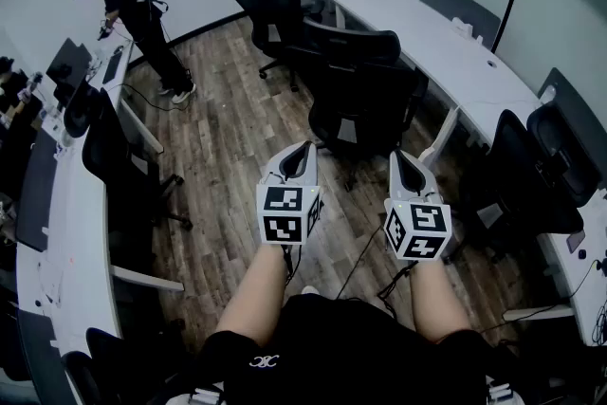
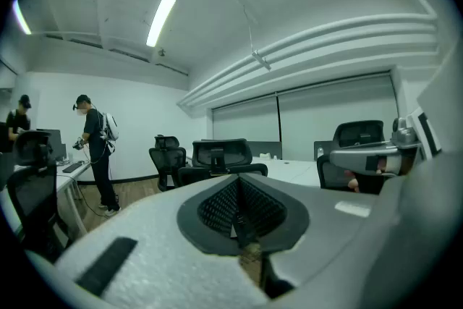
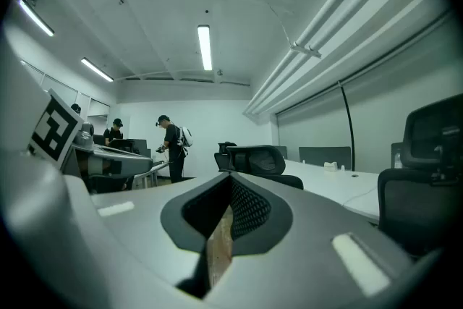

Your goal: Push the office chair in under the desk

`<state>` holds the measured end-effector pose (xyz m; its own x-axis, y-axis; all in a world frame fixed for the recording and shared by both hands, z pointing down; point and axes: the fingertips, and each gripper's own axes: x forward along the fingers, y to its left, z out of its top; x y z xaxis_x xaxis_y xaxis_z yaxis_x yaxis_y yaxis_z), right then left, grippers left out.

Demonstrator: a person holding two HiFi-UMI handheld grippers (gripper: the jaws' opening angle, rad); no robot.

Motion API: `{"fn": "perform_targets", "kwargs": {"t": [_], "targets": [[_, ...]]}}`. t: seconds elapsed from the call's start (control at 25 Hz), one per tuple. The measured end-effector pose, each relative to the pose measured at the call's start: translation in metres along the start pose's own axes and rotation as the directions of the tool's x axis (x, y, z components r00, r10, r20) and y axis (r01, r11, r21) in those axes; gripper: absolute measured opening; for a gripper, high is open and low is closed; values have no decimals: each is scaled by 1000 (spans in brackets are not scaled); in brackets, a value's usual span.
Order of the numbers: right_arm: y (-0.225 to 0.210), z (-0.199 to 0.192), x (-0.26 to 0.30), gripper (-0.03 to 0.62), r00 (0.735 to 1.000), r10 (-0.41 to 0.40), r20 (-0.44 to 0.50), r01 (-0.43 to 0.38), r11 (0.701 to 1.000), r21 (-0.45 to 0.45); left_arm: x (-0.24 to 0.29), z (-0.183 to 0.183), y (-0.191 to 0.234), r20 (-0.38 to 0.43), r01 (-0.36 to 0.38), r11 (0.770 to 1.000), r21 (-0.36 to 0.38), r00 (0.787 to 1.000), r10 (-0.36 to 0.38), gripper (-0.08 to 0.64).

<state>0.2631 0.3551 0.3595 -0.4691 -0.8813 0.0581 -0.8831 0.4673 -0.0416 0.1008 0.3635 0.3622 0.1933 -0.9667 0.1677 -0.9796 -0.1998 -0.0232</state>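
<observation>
- The left gripper (image 1: 300,155) and the right gripper (image 1: 408,164) both have their jaws pressed together, with nothing between them.
- Just ahead, the office chair (image 1: 358,62) stands out from the desk (image 1: 455,62), apparently still untouched.
- This looks like the approach step; next, push the backrest toward the desk.

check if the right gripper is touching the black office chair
Apart. In the right gripper view the right gripper, jaws shut, ends short of the office chair, which stands further off.
</observation>
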Motion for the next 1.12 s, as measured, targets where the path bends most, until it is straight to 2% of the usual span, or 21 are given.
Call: {"fn": "perform_targets", "kwargs": {"t": [0.32, 0.6, 0.8, 1.12], "targets": [[-10, -8, -4, 8, 1000, 28, -9, -28, 999, 17, 1, -4, -11, -10, -22, 1000, -6, 1000, 22, 9], [-17, -22, 7, 9, 1000, 14, -25, -14, 1000, 10, 8, -21, -8, -30, -25, 1000, -4, 999, 25, 9], [-18, -25, 39, 9, 999, -29, -16, 28, 996, -81, 37, -25, 14, -31, -23, 1000, 4, 999, 23, 9], [-34, -32, 124, 9, 996, -84, -24, 82, 992, -91, 115, -22, 66, -22, 14, 1000, 3, 1000, -14, 9]]}}
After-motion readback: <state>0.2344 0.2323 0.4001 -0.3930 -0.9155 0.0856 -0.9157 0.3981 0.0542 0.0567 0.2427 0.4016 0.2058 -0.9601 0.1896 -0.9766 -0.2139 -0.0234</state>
